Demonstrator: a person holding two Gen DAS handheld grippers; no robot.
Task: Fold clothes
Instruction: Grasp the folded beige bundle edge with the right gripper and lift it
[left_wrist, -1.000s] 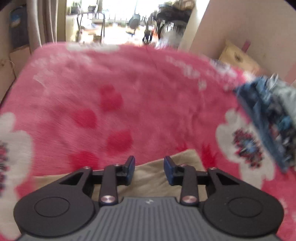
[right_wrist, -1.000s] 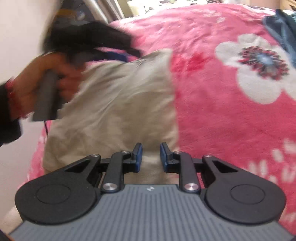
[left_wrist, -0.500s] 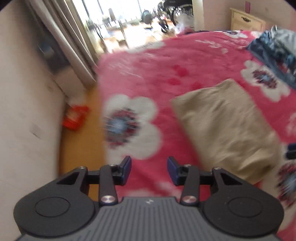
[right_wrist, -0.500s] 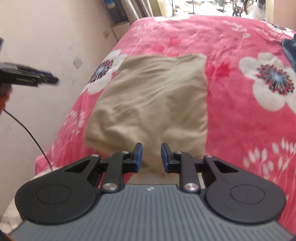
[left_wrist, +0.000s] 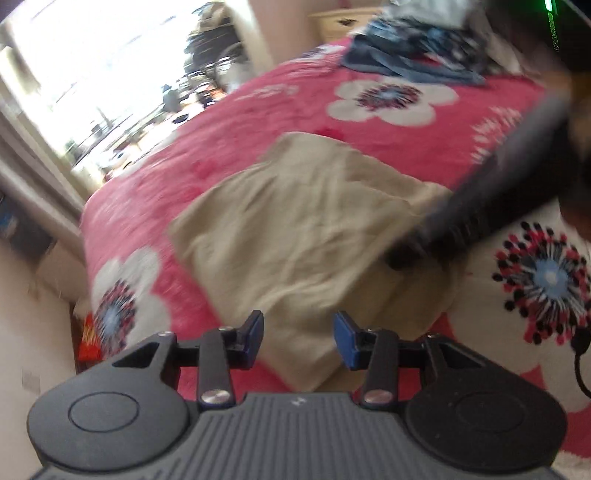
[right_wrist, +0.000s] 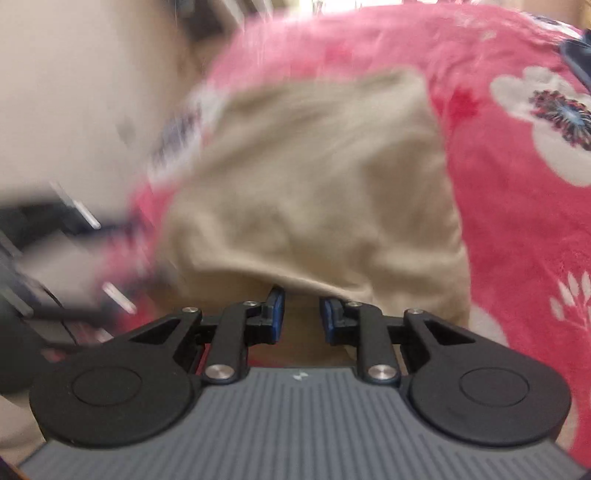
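Garment edge at right gripper

Left wrist view: left gripper (left_wrist: 298, 339) released, empty, above near corner of beige garment (left_wrist: 303, 229) lying on pink blanket (left_wrist: 258, 107).

Right wrist view: right gripper (right_wrist: 302, 314) nearer, parted jaws at garment's near hem (right_wrist: 295, 286); nothing grasped.

Open left tool (left_wrist: 298, 339) over folded beige garment (left_wrist: 303, 236) on pink floral blanket (left_wrist: 388, 122).

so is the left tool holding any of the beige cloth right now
No, the left tool is open with nothing between its fingers, and the beige cloth lies flat on the pink blanket beyond it.
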